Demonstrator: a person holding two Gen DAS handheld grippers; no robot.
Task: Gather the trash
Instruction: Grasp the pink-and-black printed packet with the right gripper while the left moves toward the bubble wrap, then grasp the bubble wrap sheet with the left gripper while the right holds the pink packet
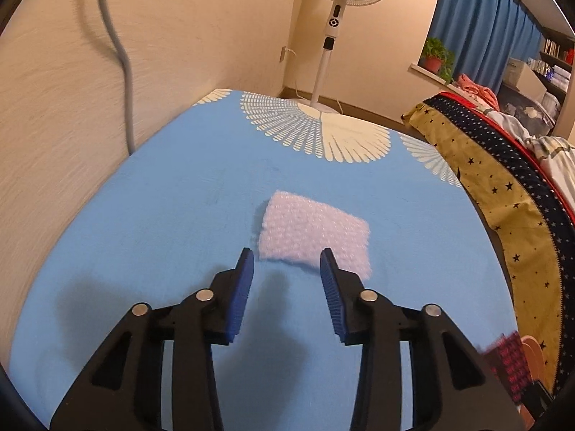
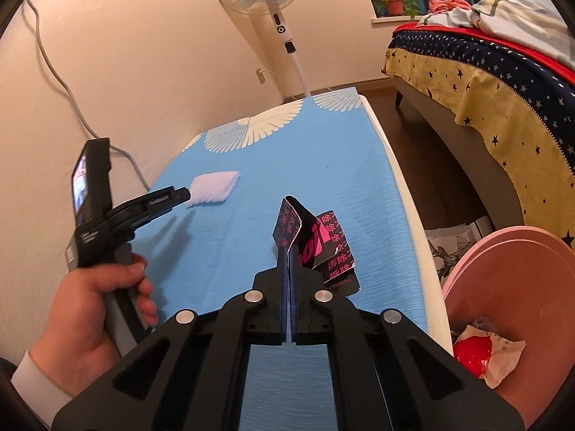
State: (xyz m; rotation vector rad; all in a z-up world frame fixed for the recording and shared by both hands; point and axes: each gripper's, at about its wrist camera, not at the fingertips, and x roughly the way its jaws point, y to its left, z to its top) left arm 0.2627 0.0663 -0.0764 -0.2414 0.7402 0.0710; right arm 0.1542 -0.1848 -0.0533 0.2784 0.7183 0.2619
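My right gripper (image 2: 289, 251) is clamped on a black wrapper with pink print (image 2: 316, 240), its fingers pressed together with the wrapper sticking up and folding over to the right, held above the blue tablecloth (image 2: 251, 186). My left gripper (image 1: 286, 262) has its jaws spread apart, with nothing between them; the blue pads (image 1: 242, 287) hover just short of a white piece of bubble wrap (image 1: 316, 231) that lies flat on the cloth. From the right wrist view I see my left hand (image 2: 100, 305) around that gripper's handle, the tips reaching the near edge of the bubble wrap (image 2: 214, 188).

The table runs lengthwise away from me, its left long side close to a cream wall (image 2: 125, 72) where a grey cable (image 1: 122, 64) hangs down. At the right edge of the table, near me, sits a pink bin (image 2: 521, 287), with crumpled white paper and something red (image 2: 478, 355) inside. Beyond a strip of dark floor (image 2: 431, 165) stands a bed (image 2: 503, 115) with a star-patterned cover. A white pedestal fan (image 2: 267, 3) stands past the far end of the table, and a potted plant (image 2: 395, 0) sits on the windowsill by blue curtains (image 1: 481, 28).
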